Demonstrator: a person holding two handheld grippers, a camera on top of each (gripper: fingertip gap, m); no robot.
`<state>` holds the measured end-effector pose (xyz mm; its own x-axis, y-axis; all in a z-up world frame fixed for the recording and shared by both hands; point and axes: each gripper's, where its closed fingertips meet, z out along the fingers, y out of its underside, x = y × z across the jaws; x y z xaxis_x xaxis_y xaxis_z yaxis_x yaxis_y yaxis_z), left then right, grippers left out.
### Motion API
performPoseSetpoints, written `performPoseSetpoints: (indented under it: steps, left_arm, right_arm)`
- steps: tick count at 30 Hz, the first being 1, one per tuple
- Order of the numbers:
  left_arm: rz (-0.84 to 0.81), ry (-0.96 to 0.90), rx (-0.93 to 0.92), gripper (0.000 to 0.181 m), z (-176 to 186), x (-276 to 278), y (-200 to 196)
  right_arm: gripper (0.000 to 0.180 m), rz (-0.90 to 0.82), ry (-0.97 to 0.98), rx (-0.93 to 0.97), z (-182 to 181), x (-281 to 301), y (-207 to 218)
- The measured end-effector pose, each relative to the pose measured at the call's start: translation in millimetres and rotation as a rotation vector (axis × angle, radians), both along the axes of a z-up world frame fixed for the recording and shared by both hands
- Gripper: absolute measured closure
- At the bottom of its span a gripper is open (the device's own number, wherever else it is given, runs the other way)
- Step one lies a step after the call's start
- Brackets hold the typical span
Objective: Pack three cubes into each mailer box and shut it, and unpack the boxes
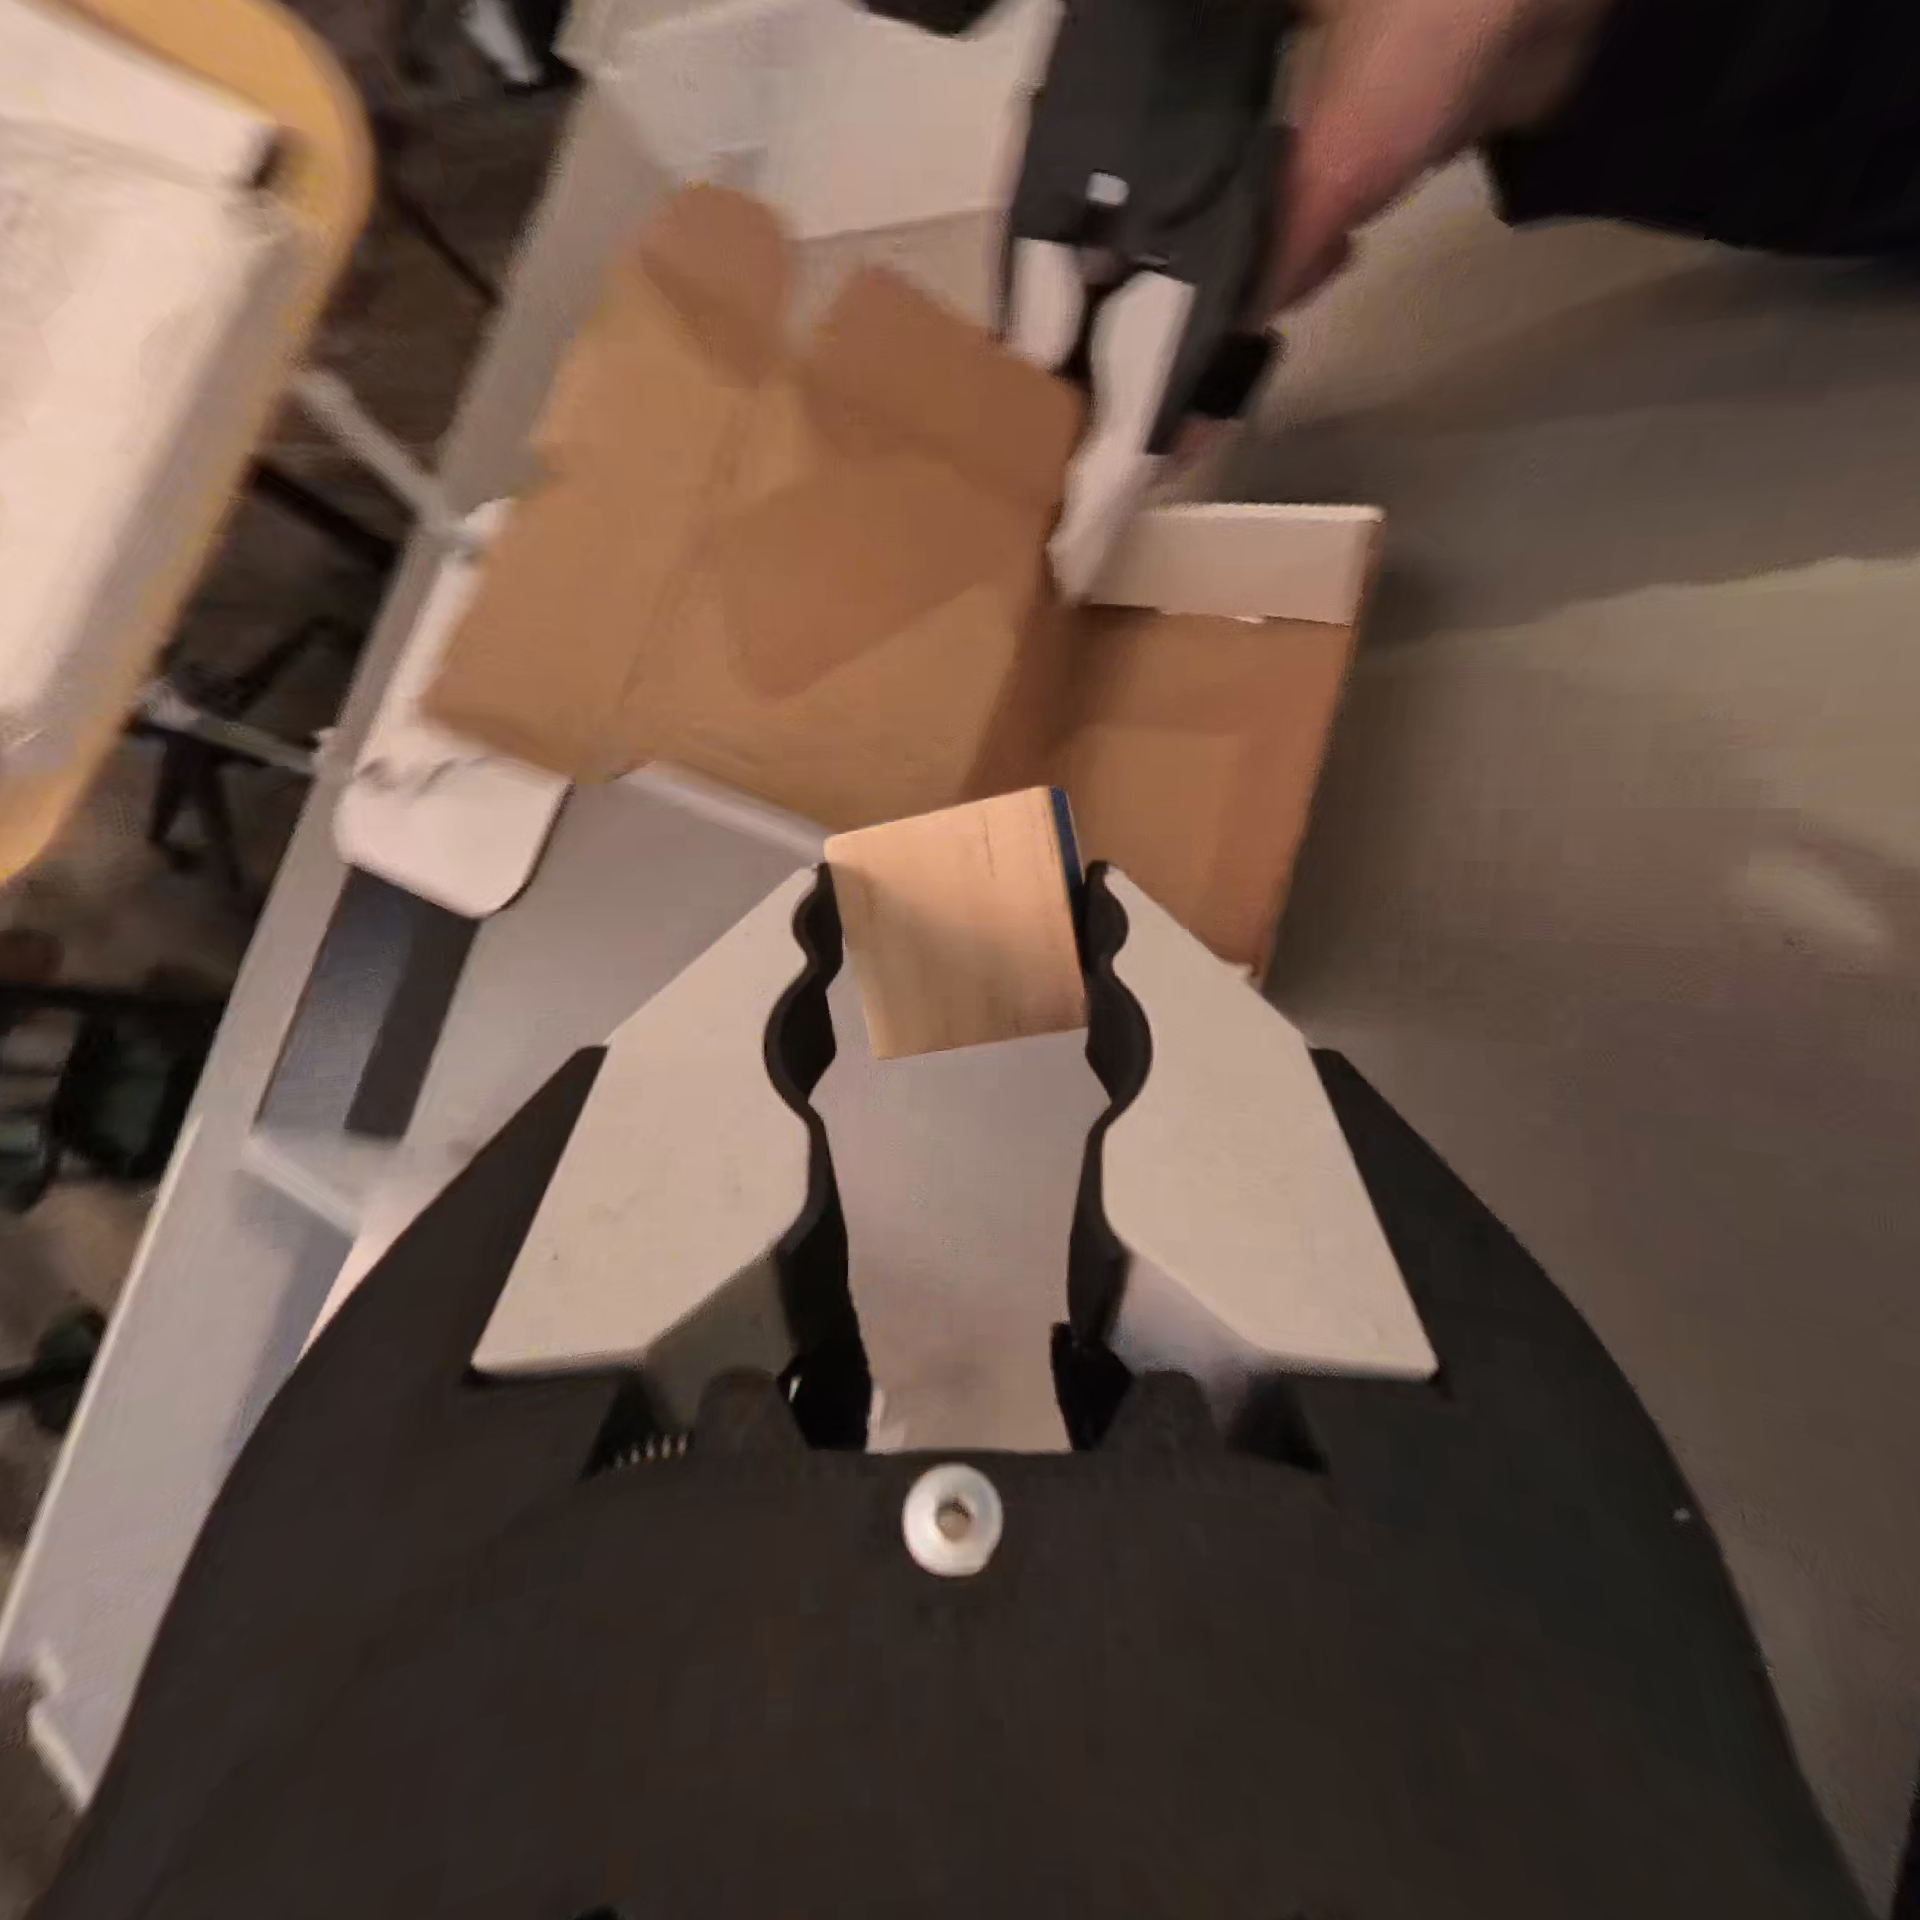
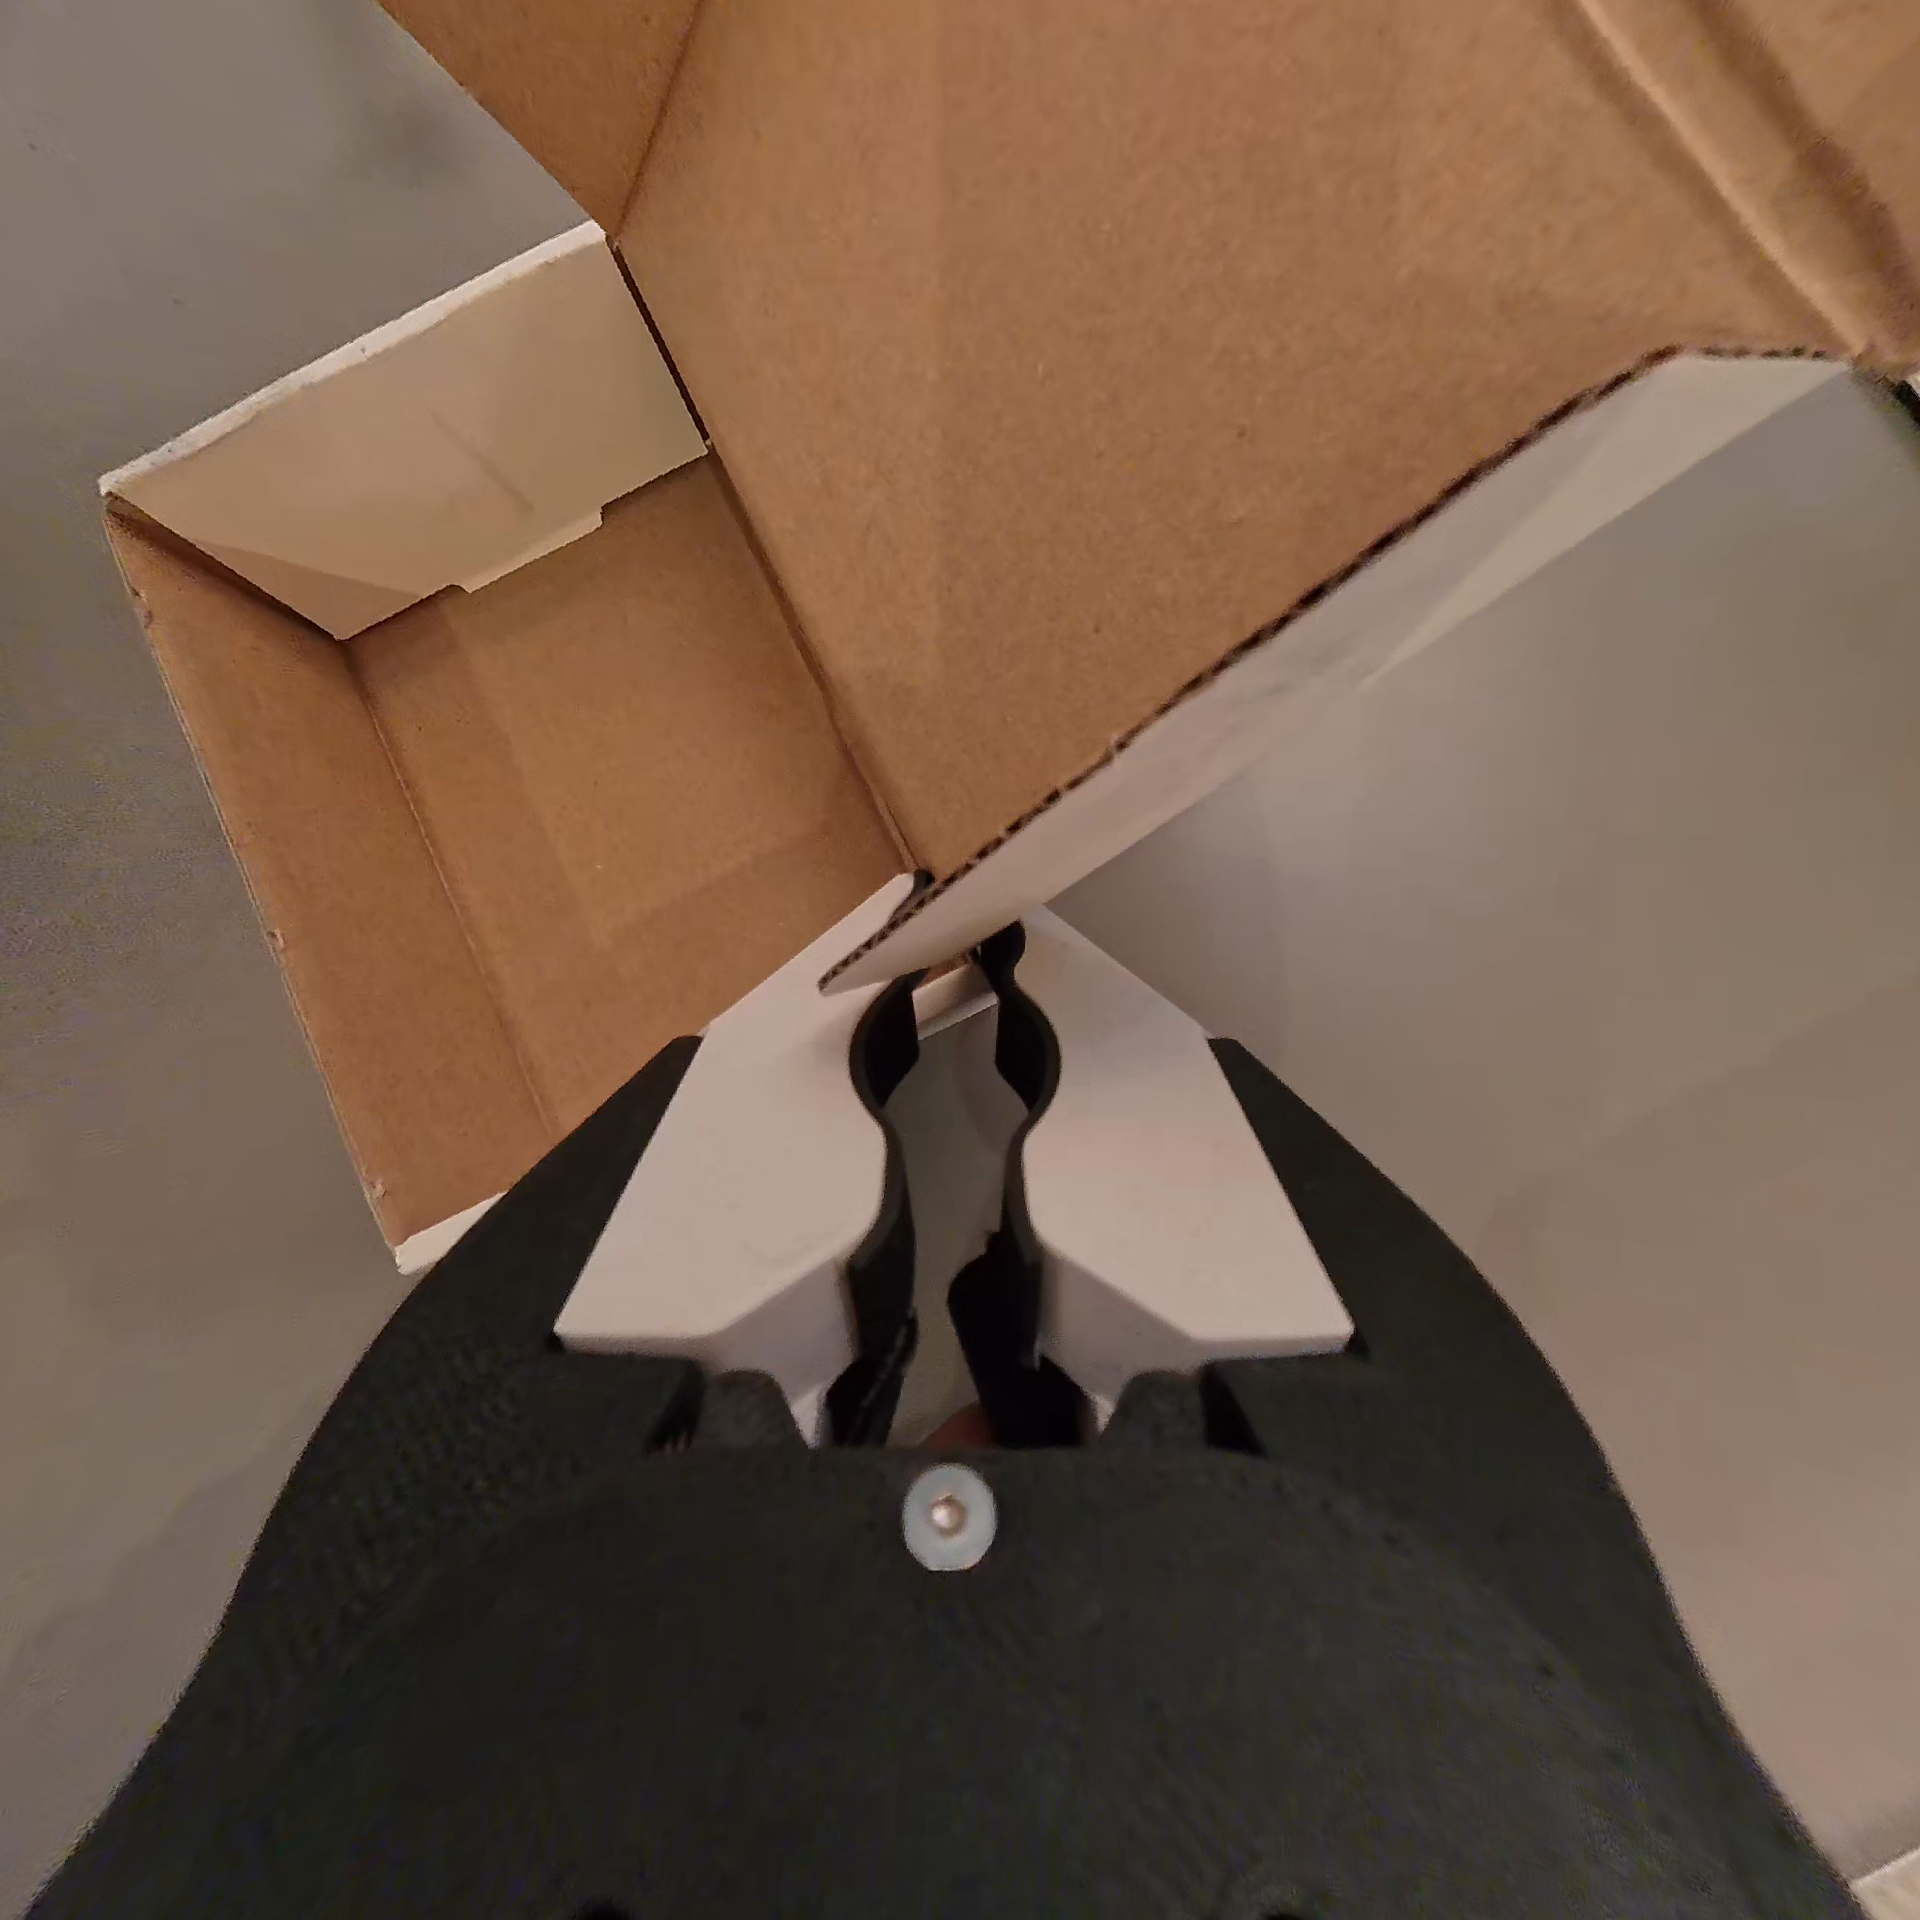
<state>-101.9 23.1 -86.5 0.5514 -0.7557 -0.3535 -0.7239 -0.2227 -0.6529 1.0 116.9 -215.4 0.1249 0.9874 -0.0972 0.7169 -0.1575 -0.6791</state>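
My left gripper (image 1: pixel 961 894) is shut on a wooden cube (image 1: pixel 961 925) with a blue side and holds it in the air just short of the open mailer box (image 1: pixel 1195 717). The box is brown inside and white outside. In the right wrist view my right gripper (image 2: pixel 951 961) is shut on the edge of the box lid (image 2: pixel 1091 499) and holds it raised over the box's empty inside (image 2: pixel 623 748). The right gripper also shows in the left wrist view (image 1: pixel 1112 468) at the box's far side, held by a hand (image 1: pixel 1371 156). The left wrist view is blurred.
The box sits on a grey table top (image 1: pixel 1610 831) (image 2: pixel 1558 883). To the left past the table edge are a white shelf frame (image 1: pixel 312 1039), a round wooden-edged table (image 1: pixel 208 312) and dark floor clutter. A white box (image 1: pixel 831 125) stands behind.
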Motion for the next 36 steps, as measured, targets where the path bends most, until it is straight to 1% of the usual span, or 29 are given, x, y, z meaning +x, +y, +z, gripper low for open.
performPoseSetpoints:
  steps: [2,4,8,10,13,18,25,27,29,30,32,34,36]
  left_arm:
    - [-0.089,0.094,-0.040,0.135,-30,30,2]
    - [-0.142,0.147,-0.102,0.135,-59,49,6]
    - [-0.200,0.228,-0.173,0.135,-100,58,19]
    - [-0.215,0.231,-0.227,0.135,-113,56,20]
    - [-0.216,0.286,-0.277,0.135,-129,47,21]
    - [-0.241,0.344,-0.314,0.134,-134,40,20]
    - [-0.240,0.311,-0.252,0.125,-126,43,23]
    - [-0.216,0.308,-0.198,0.123,-113,38,21]
    - [-0.181,0.259,-0.138,0.122,-87,29,13]
    - [-0.152,0.234,-0.105,0.120,-71,19,8]
    - [-0.060,0.160,-0.040,0.105,-40,-12,4]
    - [0.081,0.097,-0.010,0.101,-14,-62,6]
    - [0.253,0.081,-0.021,0.099,-4,-124,10]
  right_arm:
    - [0.173,-0.001,-0.002,0.008,0,0,0]
    - [0.173,-0.003,-0.002,0.015,0,1,0]
    - [0.174,-0.007,-0.005,0.018,0,2,1]
    - [0.173,-0.004,-0.011,0.025,0,2,1]
    - [0.174,0.000,-0.020,0.033,0,1,0]
    - [0.174,0.000,-0.023,0.037,0,1,0]
    - [0.174,-0.002,-0.023,0.035,0,2,0]
    - [0.174,-0.002,-0.022,0.036,0,2,0]
    - [0.174,-0.002,-0.025,0.039,0,2,0]
    - [0.174,-0.002,-0.027,0.040,0,2,0]
    - [0.174,-0.005,-0.032,0.042,0,3,0]
    - [0.174,-0.004,-0.036,0.050,1,2,0]
    - [0.174,-0.005,-0.039,0.054,1,2,0]
